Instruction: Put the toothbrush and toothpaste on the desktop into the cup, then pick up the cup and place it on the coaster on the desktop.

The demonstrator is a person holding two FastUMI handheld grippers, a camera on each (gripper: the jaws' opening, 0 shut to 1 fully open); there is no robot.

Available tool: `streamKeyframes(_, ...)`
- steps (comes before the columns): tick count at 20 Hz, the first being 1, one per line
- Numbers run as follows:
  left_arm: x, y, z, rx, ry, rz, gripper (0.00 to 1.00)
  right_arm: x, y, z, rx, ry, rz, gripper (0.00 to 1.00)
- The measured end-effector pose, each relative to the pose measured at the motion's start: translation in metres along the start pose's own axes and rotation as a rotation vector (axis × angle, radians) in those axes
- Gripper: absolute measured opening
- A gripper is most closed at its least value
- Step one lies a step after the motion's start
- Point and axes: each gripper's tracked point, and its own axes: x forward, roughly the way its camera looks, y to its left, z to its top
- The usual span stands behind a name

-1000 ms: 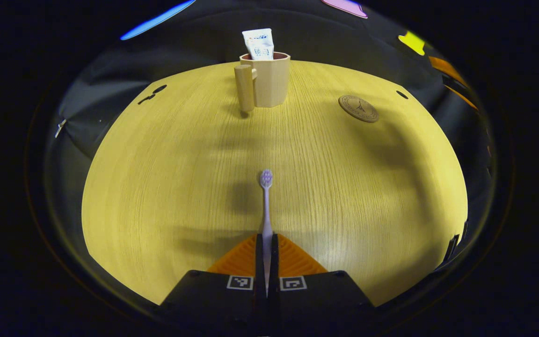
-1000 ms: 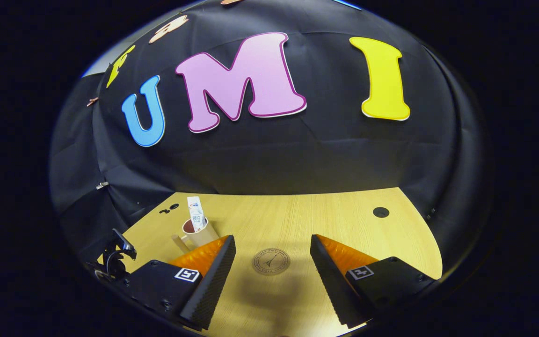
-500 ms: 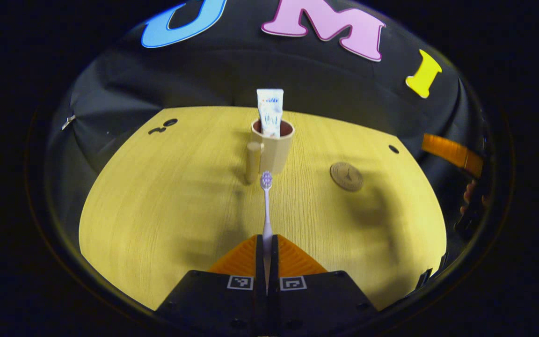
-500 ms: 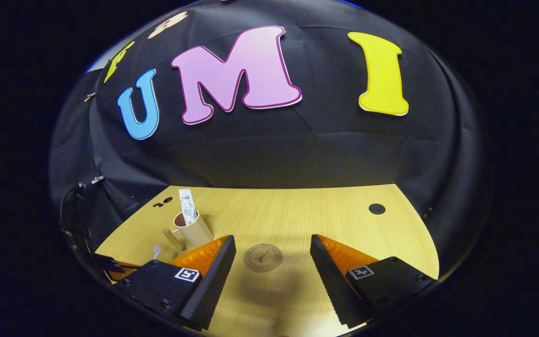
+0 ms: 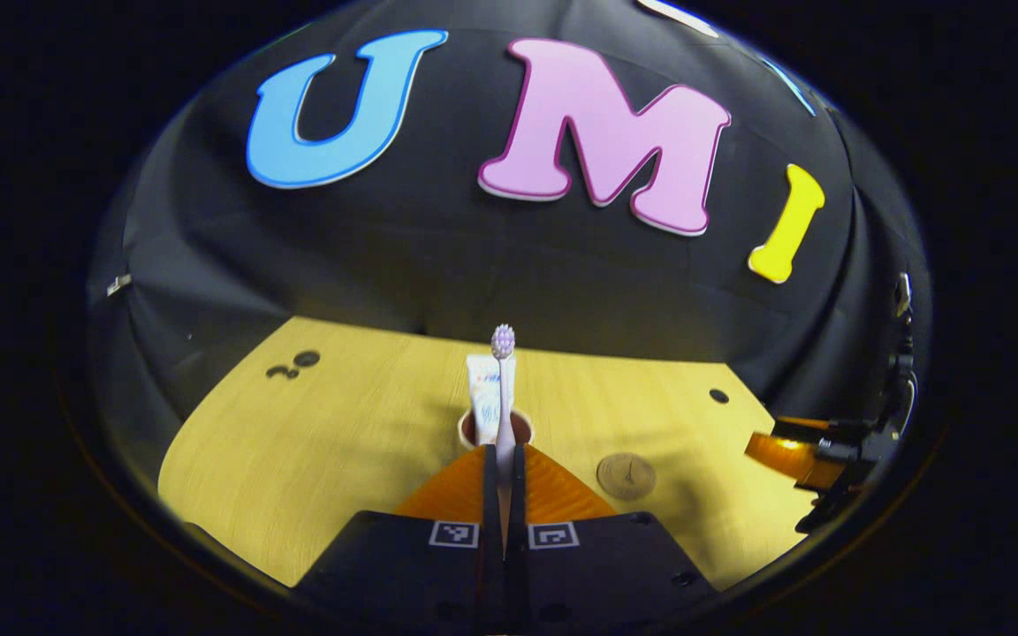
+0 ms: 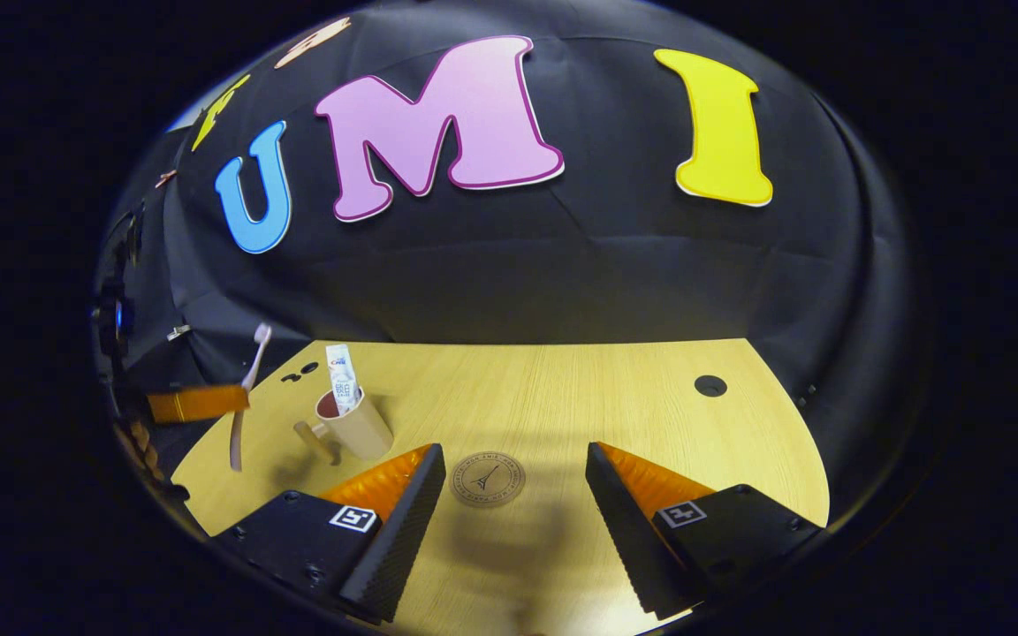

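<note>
Left gripper [image 5: 502,468], jaws clamped on the toothbrush [image 5: 503,389], holds it upright at frame centre for dropping into the cup [image 6: 354,428]; right gripper [image 6: 513,495] jaws wide.

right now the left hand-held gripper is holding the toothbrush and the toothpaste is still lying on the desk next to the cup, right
Not quite. The left hand-held gripper does hold the toothbrush, but the toothpaste is not lying on the desk. It stands upright inside the cup, as the right gripper view shows.
</note>
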Motion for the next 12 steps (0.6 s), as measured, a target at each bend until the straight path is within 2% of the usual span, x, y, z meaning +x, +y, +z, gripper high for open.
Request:
streamKeyframes(6,0.06,-0.003,0.042,-0.032,-0.178,-0.046,0.06,-0.001,-0.019,-0.016,-0.019,0.04,-0.023,0.98)
streamKeyframes(10,0.099,0.0,0.04,-0.137,-0.237,-0.087,0.06,0.003,-0.032,-0.029,-0.025,0.066,-0.041,0.98)
streamKeyframes(12,0.113,0.005,0.03,-0.147,-0.259,-0.086,0.06,0.005,-0.035,-0.034,-0.018,0.074,-0.048,0.98)
